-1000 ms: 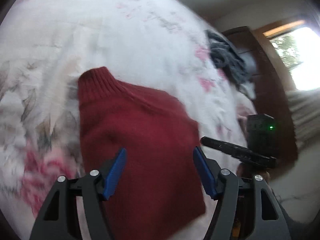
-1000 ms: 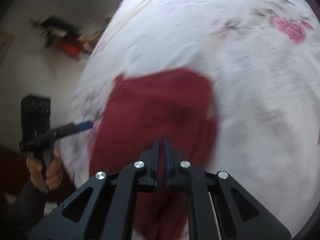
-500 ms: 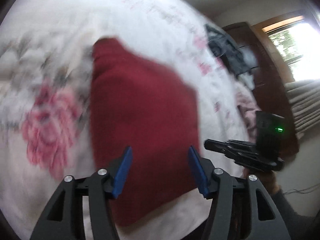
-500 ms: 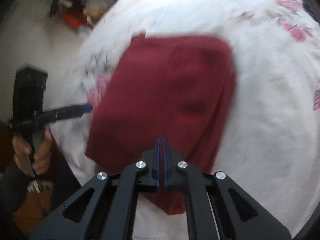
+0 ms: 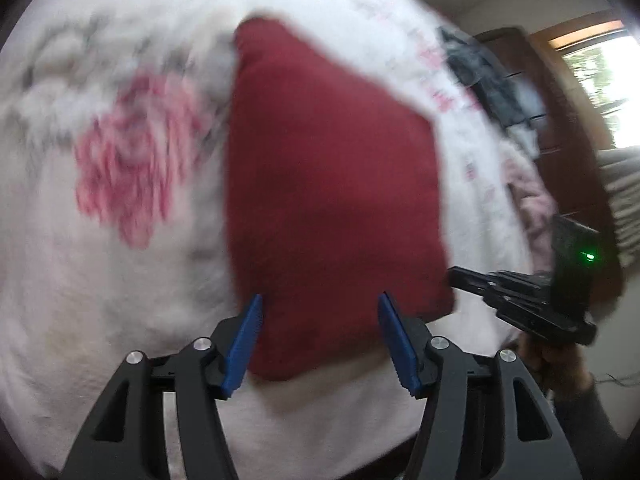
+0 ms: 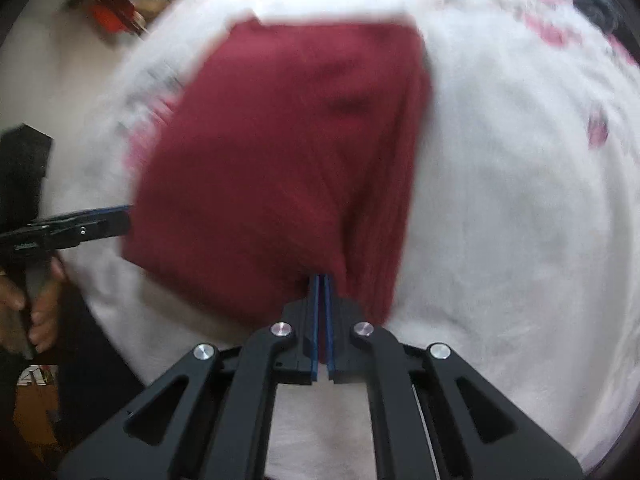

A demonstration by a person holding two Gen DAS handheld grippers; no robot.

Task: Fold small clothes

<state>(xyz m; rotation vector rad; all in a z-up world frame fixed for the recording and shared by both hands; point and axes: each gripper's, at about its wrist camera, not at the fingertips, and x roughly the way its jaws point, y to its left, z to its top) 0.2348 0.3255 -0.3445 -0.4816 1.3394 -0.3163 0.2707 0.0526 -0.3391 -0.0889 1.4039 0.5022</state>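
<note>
A dark red sweater (image 5: 332,184) lies folded into a rough rectangle on the white floral bedspread (image 5: 120,300). My left gripper (image 5: 320,299) hovers open over the sweater's near edge, its blue pads either side of the fabric. In the right wrist view my right gripper (image 6: 320,278) is shut on the near edge of the sweater (image 6: 280,140), and creases run up to its tips. That gripper's tip (image 5: 456,274) meets the sweater's right near corner in the left wrist view. The left gripper (image 6: 124,214) sits by the sweater's left side. Both views are blurred.
A dark clothes pile (image 5: 480,76) and a pink garment (image 5: 528,196) lie at the bed's far right, by dark wooden furniture (image 5: 560,128). Red clutter (image 6: 112,16) lies on the floor past the bed's far left. White bedspread (image 6: 520,240) spreads right of the sweater.
Both views have shifted, and the sweater's near edge now shows in front of both grippers. The left gripper stays open, the right stays shut.
</note>
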